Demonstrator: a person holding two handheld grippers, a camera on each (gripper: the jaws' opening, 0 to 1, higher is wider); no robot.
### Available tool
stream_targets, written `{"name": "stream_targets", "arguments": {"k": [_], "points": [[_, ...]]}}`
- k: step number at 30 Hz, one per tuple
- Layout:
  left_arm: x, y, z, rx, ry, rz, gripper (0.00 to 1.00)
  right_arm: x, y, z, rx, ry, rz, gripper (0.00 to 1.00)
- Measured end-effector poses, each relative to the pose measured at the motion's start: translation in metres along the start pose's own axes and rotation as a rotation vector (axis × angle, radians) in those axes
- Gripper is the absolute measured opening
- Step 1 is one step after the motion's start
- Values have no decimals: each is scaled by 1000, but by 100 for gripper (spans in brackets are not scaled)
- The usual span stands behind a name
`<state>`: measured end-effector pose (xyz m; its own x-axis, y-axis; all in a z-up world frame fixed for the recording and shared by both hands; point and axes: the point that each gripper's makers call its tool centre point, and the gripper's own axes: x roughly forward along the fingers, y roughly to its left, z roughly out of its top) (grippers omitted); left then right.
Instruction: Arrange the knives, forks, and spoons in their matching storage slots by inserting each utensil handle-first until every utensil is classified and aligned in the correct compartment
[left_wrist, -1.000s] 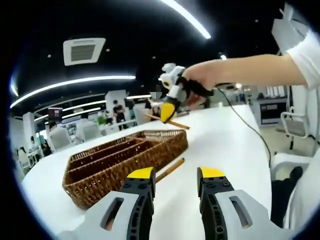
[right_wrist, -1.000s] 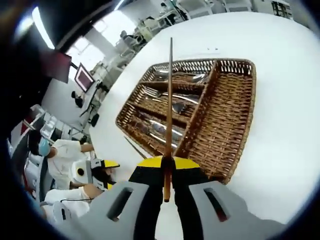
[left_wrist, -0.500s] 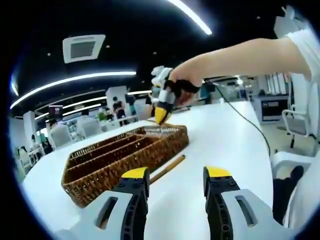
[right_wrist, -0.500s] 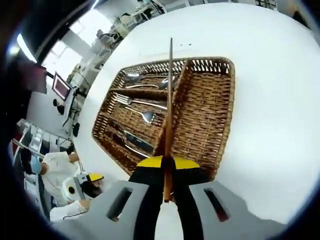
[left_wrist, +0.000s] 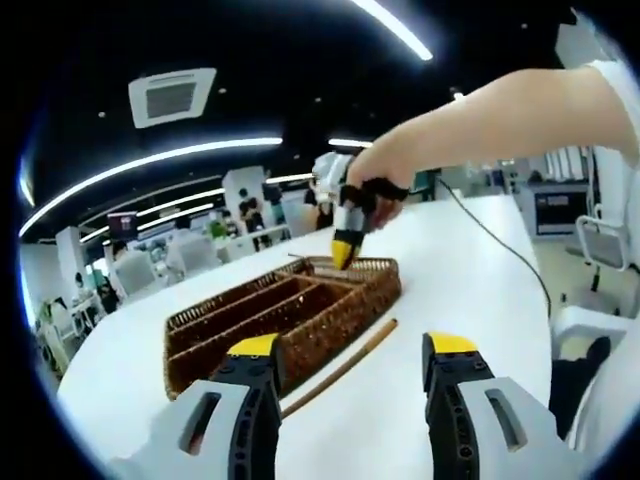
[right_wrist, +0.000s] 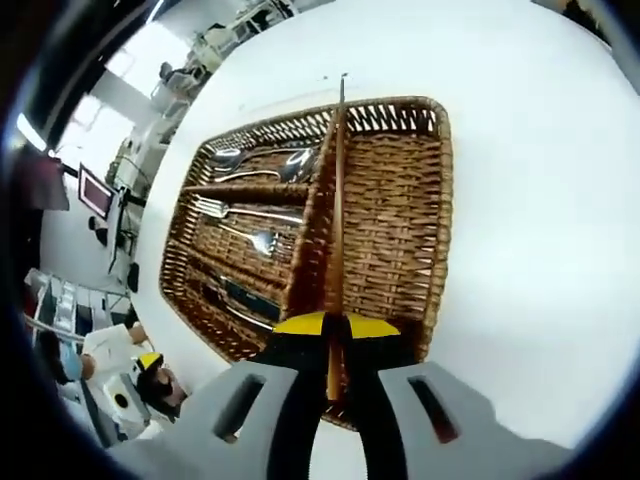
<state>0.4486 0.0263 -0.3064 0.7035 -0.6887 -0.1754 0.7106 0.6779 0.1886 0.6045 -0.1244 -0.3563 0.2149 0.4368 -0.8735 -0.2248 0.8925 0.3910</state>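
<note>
Right gripper (right_wrist: 327, 330) clamped on a long wooden chopstick (right_wrist: 338, 200), poised over the wicker tray (right_wrist: 425, 215) (above the wide long compartment, beside its divider). Spoons (right_wrist: 250, 165), forks (right_wrist: 235, 222) and what look like knives (right_wrist: 235, 295) in three side slots. Left gripper (left_wrist: 350, 360) spread wide, holding nothing, low over the white table (left_wrist: 470, 290); second chopstick (left_wrist: 340, 368) lying just beside the tray.
</note>
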Motion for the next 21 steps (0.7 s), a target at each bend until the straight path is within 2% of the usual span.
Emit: {"name": "stream_targets", "arguments": {"k": [5, 13, 21], "points": [[-3, 2, 3, 10, 18, 2, 58, 8, -8, 1, 44, 13, -36, 5], [-7, 8, 9, 7, 25, 5, 60, 20, -8, -2, 78, 33, -84, 5], [-7, 9, 6, 0, 29, -4, 60, 25, -9, -6, 70, 70, -132, 5]]}}
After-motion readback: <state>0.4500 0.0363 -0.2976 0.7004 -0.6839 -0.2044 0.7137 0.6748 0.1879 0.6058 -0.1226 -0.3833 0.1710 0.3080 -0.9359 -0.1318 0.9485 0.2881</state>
